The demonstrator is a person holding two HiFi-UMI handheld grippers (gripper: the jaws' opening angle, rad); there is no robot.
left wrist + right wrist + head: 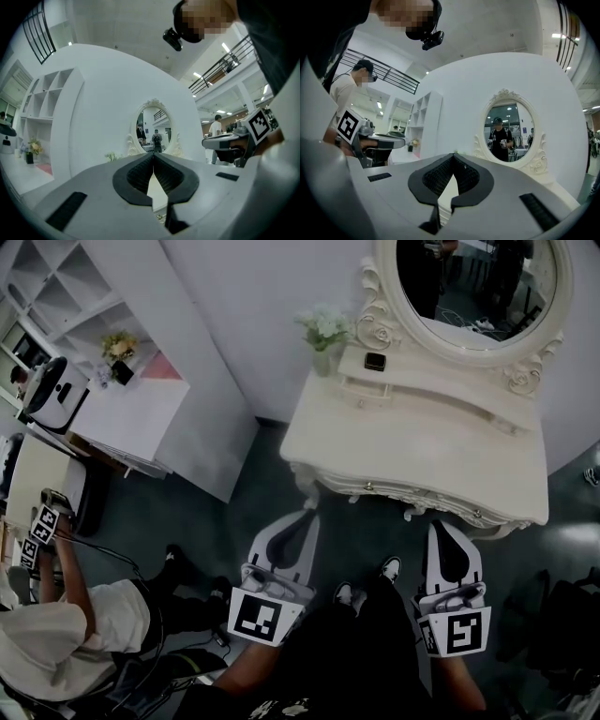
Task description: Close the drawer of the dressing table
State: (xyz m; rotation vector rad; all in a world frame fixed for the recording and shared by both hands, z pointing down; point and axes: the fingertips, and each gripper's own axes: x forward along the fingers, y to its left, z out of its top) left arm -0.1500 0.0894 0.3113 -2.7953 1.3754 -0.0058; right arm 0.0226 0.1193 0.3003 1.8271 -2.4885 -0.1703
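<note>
**Both grippers closed and empty, just short of the dressing table**

Head view: the dressing table (412, 442) stands far and to the right. Its drawer (422, 497) sits in the near face and looks flush with the front. The left gripper (307, 516) and right gripper (439, 524) hover side by side over the dark floor (370, 535), near that face but apart from it.

Left gripper view: the fingers (136, 174) meet at their tips and hold nothing. The oval mirror (154, 132) lies straight ahead.

Right gripper view: the fingers (468, 177) are also pressed together and empty, and the mirror stands ahead to their right.
</note>
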